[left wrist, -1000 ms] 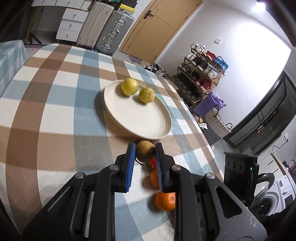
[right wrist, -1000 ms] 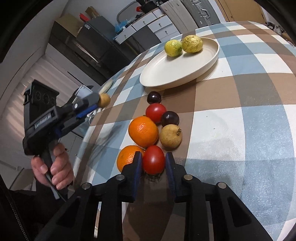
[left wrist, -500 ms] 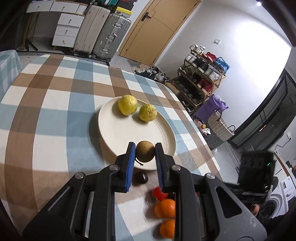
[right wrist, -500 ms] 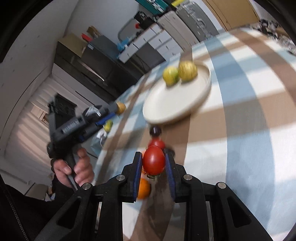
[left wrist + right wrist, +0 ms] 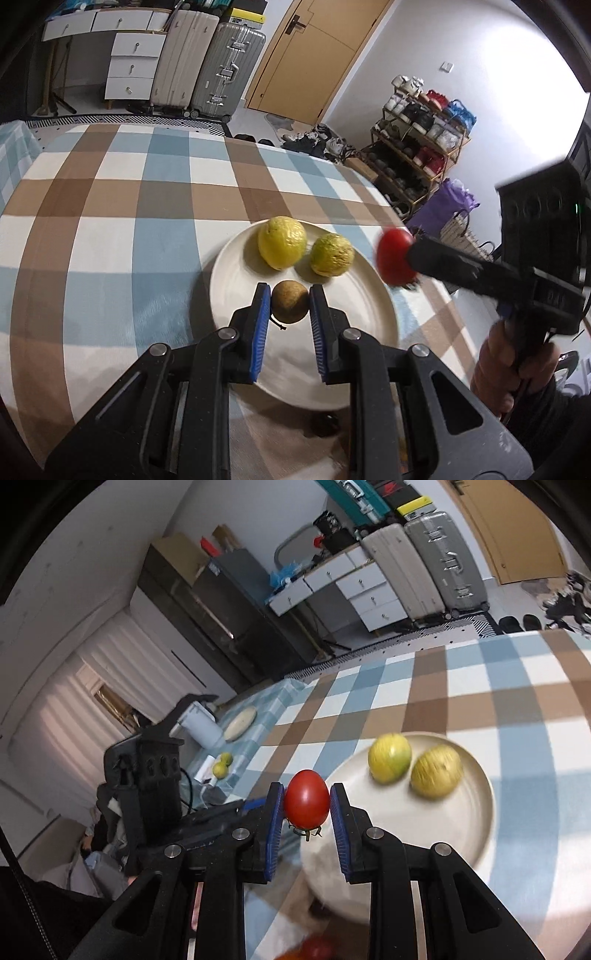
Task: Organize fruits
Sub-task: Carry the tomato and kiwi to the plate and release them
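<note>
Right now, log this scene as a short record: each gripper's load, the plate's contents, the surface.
left gripper: shut on brown fruit, over the plate
right gripper: shut on red tomato, at the plate's edge
plate: cream, round, holds two yellow-green fruits
surface: checked tablecloth, blue, brown and white

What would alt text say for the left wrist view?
Two blue-padded fingers grip a small brown fruit above a cream plate holding two yellow-green fruits. At right, a second gripper carries a red tomato.
</note>
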The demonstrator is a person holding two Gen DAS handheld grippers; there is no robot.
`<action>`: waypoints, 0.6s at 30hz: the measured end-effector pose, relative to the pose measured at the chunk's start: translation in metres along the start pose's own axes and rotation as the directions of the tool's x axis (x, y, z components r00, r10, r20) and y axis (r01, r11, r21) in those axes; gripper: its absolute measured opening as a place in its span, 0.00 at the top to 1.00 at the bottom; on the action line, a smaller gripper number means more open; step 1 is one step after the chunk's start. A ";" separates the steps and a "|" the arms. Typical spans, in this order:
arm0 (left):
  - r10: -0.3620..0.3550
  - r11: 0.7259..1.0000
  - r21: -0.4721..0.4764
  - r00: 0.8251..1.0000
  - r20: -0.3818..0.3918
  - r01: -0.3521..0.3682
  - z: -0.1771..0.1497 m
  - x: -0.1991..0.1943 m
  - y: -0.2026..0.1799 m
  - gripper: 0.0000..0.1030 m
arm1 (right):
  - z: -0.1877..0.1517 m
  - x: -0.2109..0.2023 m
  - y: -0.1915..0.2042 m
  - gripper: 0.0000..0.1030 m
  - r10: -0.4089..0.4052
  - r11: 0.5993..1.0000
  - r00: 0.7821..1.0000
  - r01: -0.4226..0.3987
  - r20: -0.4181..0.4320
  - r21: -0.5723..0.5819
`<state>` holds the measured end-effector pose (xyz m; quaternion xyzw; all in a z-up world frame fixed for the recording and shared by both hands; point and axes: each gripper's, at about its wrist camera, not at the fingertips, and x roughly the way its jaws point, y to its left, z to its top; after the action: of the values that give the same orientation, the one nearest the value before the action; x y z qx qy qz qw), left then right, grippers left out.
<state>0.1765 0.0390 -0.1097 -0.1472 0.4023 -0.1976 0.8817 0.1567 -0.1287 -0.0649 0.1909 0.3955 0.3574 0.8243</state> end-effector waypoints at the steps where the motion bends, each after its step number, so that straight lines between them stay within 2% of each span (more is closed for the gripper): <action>1: 0.005 1.000 0.006 1.000 -0.003 -0.005 0.001 0.004 0.002 0.82 | 0.005 0.007 -0.001 0.75 0.003 1.000 1.000 -0.003 -0.007 -0.007; 8: 0.026 0.999 0.038 0.999 -0.036 -0.024 0.013 0.033 0.015 0.82 | 0.030 0.071 -0.019 0.75 -0.029 0.999 0.995 0.027 -0.096 -0.019; 18: 0.025 0.998 0.052 0.998 -0.055 -0.022 0.013 0.053 0.022 0.82 | 0.026 0.106 -0.013 0.75 -0.192 0.972 0.968 0.166 -0.158 -0.167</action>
<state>0.2235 0.0351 -0.1452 -0.1140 0.4233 -0.2014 0.8759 0.2284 -0.0594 -0.1115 0.0587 0.4528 0.3259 0.8278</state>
